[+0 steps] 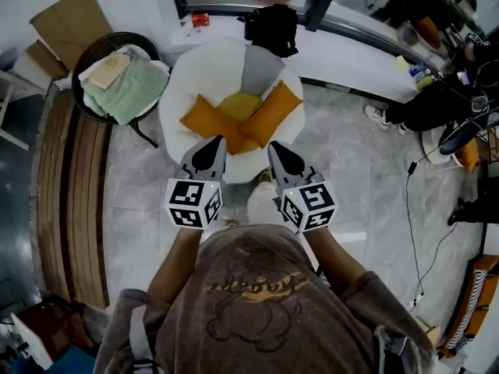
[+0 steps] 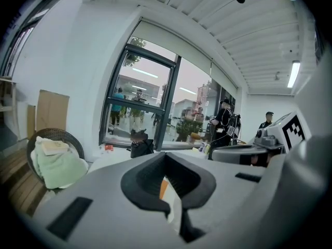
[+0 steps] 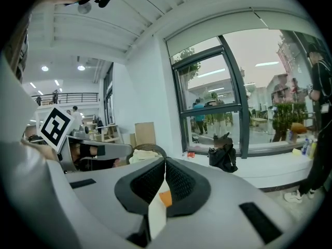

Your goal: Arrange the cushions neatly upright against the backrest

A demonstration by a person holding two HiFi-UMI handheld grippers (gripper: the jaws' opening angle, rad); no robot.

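Head view: task barely begun, I'd say. Orange cushions lie crossed on armchair seat w/ yellow cushion under them; grey cushion already at its backrest. Left gripper & right gripper hang just before the armchair, fingers together, empty.

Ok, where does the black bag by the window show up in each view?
Head view: black bag at top centre, behind the white chair.
Left gripper view: left of centre, below the window.
Right gripper view: right of centre, below the window.
Shared landmark: the basket of towels, left of the bag in every view.
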